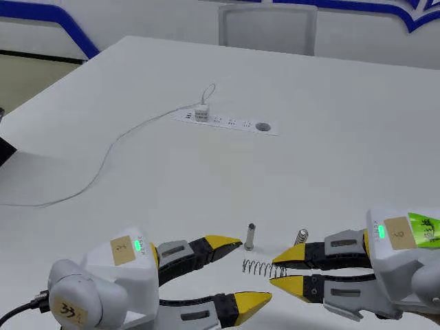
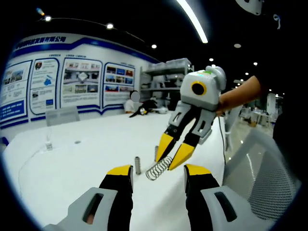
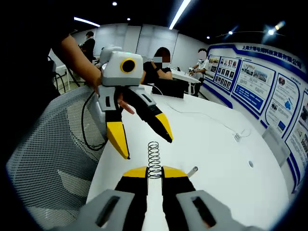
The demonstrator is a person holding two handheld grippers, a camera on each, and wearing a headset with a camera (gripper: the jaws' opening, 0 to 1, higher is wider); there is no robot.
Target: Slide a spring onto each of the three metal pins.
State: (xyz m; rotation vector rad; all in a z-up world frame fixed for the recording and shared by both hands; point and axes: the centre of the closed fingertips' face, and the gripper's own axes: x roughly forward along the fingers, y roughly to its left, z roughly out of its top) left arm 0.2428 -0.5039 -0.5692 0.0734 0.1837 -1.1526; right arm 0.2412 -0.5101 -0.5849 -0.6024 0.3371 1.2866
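- Now the right gripper (image 1: 280,269) is clenched on one end of a loose spring (image 1: 260,267); the spring sticks out level from its yellow tips toward the left gripper (image 1: 244,271), over the white table (image 1: 330,151)
- the left gripper's jaws stand well apart, grasping nothing; the spring's free end sits at the mouth of that gap, touching neither jaw
- a bare pin (image 1: 250,236) stands upright on the table just behind the spring; a second pin (image 1: 301,237), beside the right gripper's upper jaw, seems wrapped in coils, though it is too small to be sure
- farther back lies a power strip (image 1: 227,122); a white cable (image 1: 103,161) trails from it toward the left edge
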